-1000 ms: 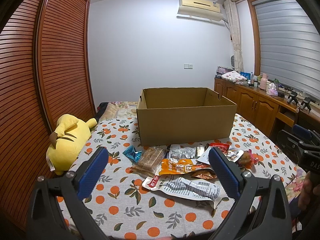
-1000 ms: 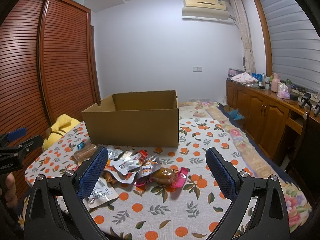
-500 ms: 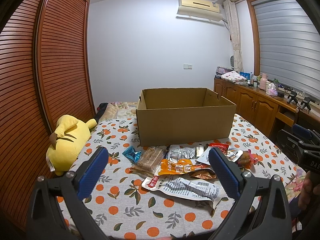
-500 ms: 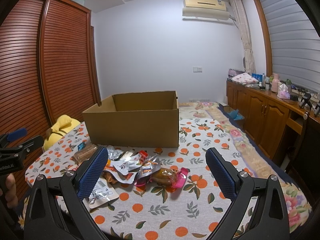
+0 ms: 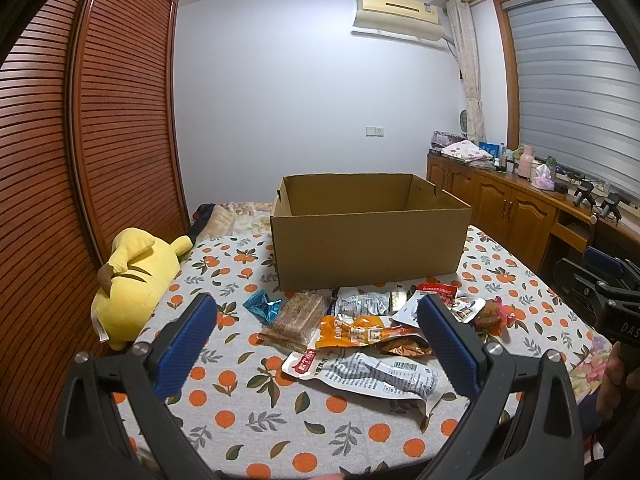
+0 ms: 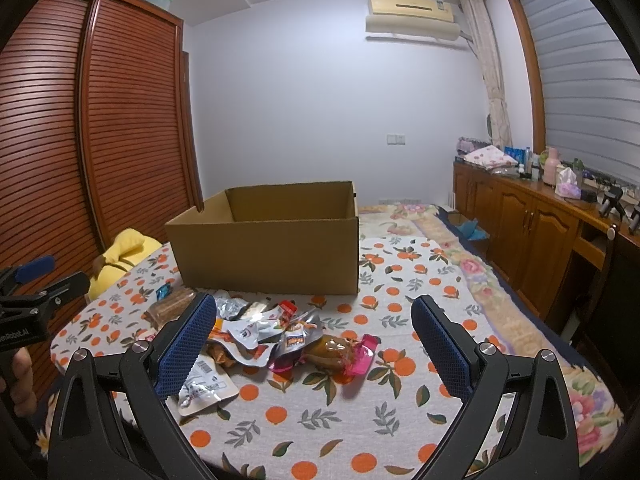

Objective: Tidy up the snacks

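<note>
An open brown cardboard box (image 5: pixel 370 244) stands on the orange-patterned table (image 5: pixel 224 420); it also shows in the right wrist view (image 6: pixel 272 256). In front of it lies a pile of snack packets: a white packet (image 5: pixel 368 372), an orange packet (image 5: pixel 360 334), a brown biscuit pack (image 5: pixel 298 320), a blue wrapper (image 5: pixel 262 306). The right wrist view shows a pink-wrapped snack (image 6: pixel 344 354) and silver packets (image 6: pixel 256 330). My left gripper (image 5: pixel 316 320) is open and empty above the near side of the pile. My right gripper (image 6: pixel 312 324) is open and empty, also short of the pile.
A yellow plush toy (image 5: pixel 132 284) lies at the table's left edge. Slatted wooden wardrobe doors (image 5: pixel 80 160) stand on the left. A wooden sideboard (image 6: pixel 532 224) with bottles runs along the right wall. A flowered rug (image 6: pixel 472 268) lies right of the table.
</note>
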